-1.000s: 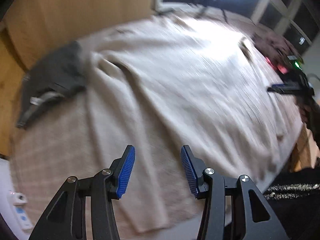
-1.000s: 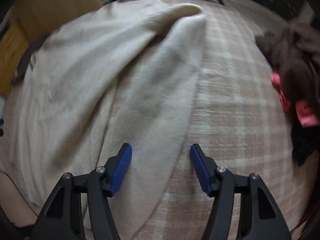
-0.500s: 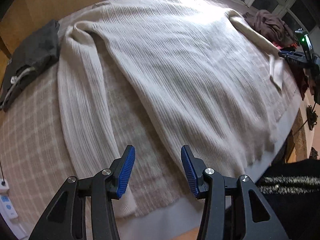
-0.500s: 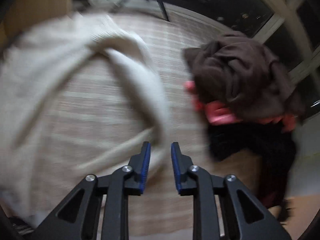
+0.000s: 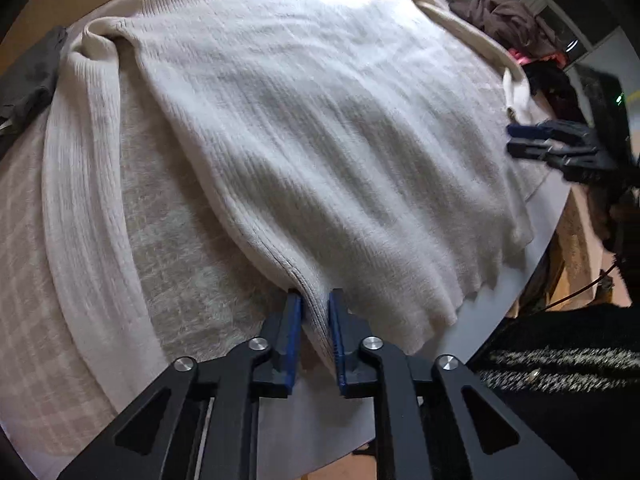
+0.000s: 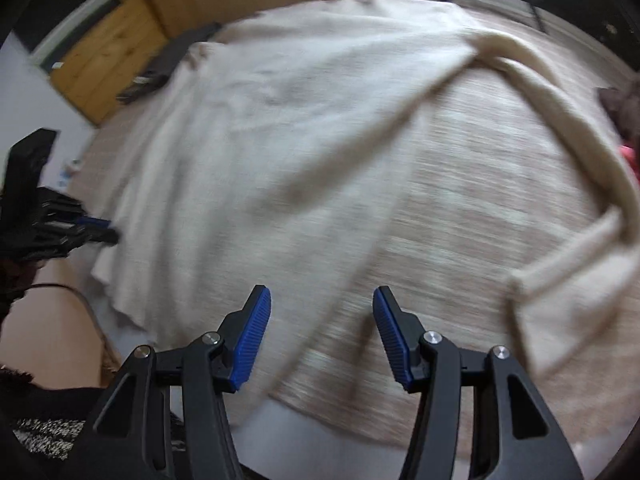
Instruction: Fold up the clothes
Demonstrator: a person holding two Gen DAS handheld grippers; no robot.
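Left tool (image 5: pixel 315 322) newly clamped on sweater (image 5: pixel 320 120) hem

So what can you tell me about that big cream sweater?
The sweater is a cream, ribbed knit with a soft, fuzzy look. It lies spread flat over a checked cloth, body wide open, one long sleeve running down the side and the other sleeve curving away with its cuff folded back. The left gripper is shut on a bunched corner of its bottom hem. The right gripper hovers open over it, holding nothing.
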